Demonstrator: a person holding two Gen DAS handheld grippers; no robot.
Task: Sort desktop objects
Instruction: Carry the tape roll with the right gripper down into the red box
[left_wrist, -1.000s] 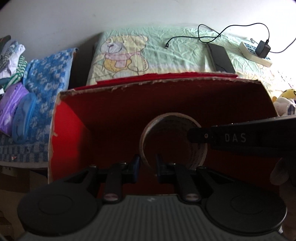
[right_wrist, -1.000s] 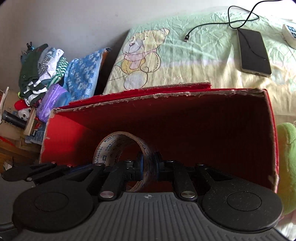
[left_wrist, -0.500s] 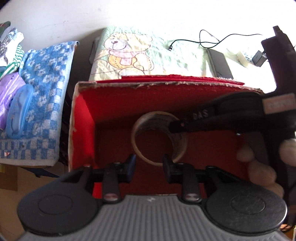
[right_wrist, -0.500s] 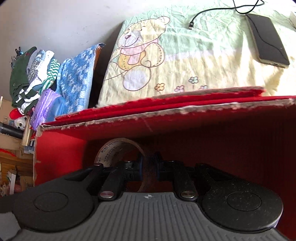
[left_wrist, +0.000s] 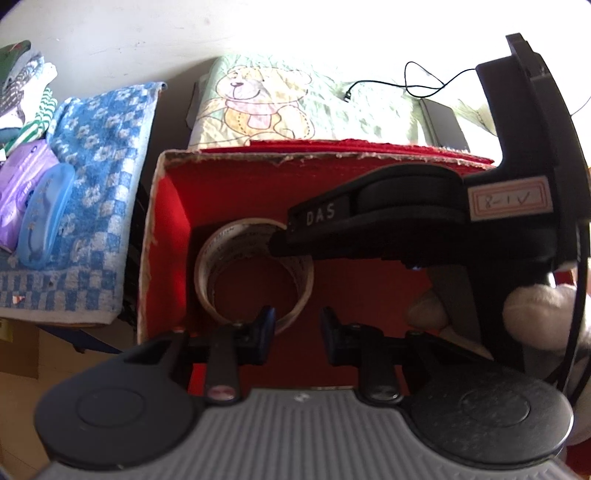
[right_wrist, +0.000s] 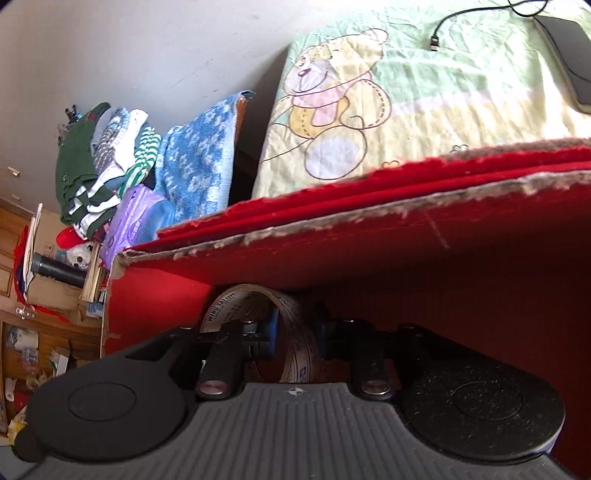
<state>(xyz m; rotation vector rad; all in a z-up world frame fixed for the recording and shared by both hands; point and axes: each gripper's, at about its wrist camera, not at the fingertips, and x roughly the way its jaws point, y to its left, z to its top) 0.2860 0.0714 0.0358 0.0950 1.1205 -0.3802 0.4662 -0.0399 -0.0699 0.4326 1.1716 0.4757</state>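
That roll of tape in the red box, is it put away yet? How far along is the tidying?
Nearly there for this item. The tape roll is already down inside the red box, but the right tongs have their fingers on either side of its band, so it isn't released. The left tongs hang open and empty. Nothing else shows in the box.

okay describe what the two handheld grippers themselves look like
Both are black plastic with round side discs, a ribbed grey front plate and blue-padded fingers. The right gripper carries white "DAS" lettering and a handwritten label sticker, with a thin black cable beside it. The left gripper shows no markings.
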